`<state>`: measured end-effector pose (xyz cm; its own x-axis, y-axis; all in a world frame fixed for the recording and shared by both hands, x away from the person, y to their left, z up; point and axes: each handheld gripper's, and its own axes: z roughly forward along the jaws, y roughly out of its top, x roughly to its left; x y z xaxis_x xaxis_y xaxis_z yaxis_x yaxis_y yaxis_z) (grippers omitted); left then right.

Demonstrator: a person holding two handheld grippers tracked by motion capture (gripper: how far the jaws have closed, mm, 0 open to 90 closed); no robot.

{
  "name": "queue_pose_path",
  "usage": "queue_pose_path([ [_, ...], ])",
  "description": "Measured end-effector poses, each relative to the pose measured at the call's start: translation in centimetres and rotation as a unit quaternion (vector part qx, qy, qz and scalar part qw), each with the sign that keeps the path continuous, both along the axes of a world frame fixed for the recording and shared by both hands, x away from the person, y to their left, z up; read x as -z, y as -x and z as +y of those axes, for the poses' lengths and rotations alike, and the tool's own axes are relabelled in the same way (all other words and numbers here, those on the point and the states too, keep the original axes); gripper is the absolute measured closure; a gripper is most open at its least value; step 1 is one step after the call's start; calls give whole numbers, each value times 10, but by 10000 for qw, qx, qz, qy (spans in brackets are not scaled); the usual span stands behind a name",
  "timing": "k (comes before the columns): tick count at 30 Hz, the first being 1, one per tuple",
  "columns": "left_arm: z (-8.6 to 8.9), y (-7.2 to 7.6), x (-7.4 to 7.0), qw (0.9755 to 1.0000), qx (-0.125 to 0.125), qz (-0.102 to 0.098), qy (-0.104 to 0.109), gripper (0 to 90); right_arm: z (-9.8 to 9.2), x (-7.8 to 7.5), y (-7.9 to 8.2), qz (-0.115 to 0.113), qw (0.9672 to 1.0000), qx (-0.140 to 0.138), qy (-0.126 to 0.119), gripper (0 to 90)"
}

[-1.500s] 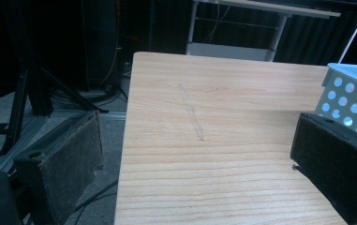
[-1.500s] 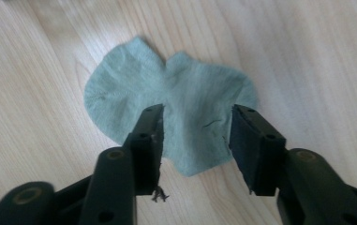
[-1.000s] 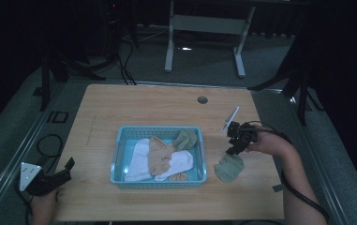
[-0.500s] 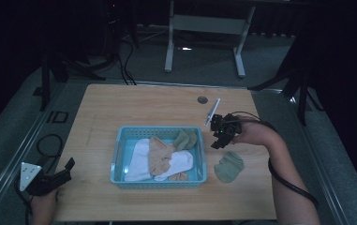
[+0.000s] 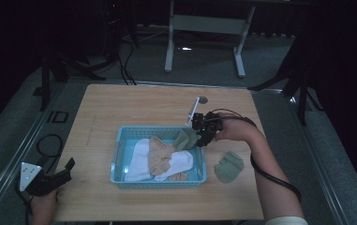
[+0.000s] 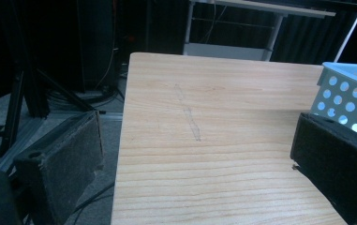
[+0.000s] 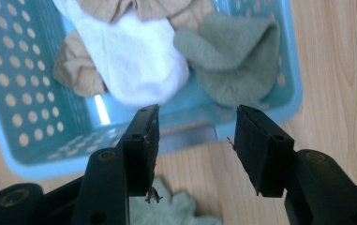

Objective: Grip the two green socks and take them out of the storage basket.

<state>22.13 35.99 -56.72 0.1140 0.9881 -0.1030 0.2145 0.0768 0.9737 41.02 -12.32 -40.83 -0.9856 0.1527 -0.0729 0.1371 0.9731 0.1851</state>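
Observation:
A blue perforated basket [image 5: 157, 183] sits mid-table, holding a white sock [image 5: 141, 159], a tan sock [image 5: 159, 154] and a green sock [image 5: 185, 138] at its right end. Its green mate [image 5: 229, 166] lies on the wood to the right of the basket. My right gripper [image 5: 201, 140] hovers over the basket's right rim, open, with nothing between the jaws. In the right gripper view, the gripper [image 7: 197, 112] looks down on the basket wall [image 7: 35, 154], the white sock [image 7: 129, 61] and the green sock [image 7: 232, 61]. My left gripper [image 5: 69, 169] rests open at the table's near-left corner.
Bare wood stretches left of and behind the basket [image 6: 345, 93], as the left gripper [image 6: 199, 122] view shows. A dark round grommet [image 5: 203, 100] sits near the far edge. Stands and cables crowd the floor to the left, and a desk frame [image 5: 204, 23] is beyond the table.
My right gripper has moved left and away from the green sock on the table, ending over the basket's right rim. The left gripper has stayed put.

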Motion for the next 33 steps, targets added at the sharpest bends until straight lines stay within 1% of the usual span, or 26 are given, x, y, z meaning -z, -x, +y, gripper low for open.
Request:
queue_pose_path([
  [4,-1,0,0,10000,20,-5,-23,25,12,8,-4,34,10000,-68,1,495],
  [8,-1,0,0,10000,31,-16,-15,25,21,15,-11,40,10000,-17,-16,485],
  [10,-1,0,0,10000,35,-12,-8,25,24,18,-14,78,10000,21,-54,482],
  [14,-1,0,0,10000,38,-10,2,25,28,28,-22,121,9998,119,-42,481],
  [18,-1,0,0,10000,40,-13,9,25,32,41,-28,209,9995,218,3,481],
  [21,-1,0,0,10000,48,-17,3,25,34,49,-30,215,9995,219,78,482],
  [24,-1,0,0,10000,50,-14,-1,25,36,55,-32,212,9994,263,81,521],
  [25,-1,0,0,10000,49,-14,4,25,36,57,-32,234,9993,270,90,560],
  [27,-1,0,0,10000,49,-10,0,25,37,60,-31,181,9995,228,141,576],
  [28,-1,0,0,10000,48,-10,-4,25,38,62,-31,242,9993,238,156,602],
  [29,-1,0,0,10000,48,-9,-5,25,38,63,-31,247,9993,210,197,659],
  [30,-1,0,0,10000,48,-8,-3,25,39,64,-29,167,9994,165,237,670],
  [31,-1,0,0,10000,46,-7,-5,25,39,65,-29,172,9994,160,273,759],
  [32,-1,0,0,10000,45,-8,-4,25,39,65,-29,168,9993,140,318,788],
  [33,-1,0,0,10000,44,-4,-3,25,40,66,-28,80,9993,121,332,825],
])
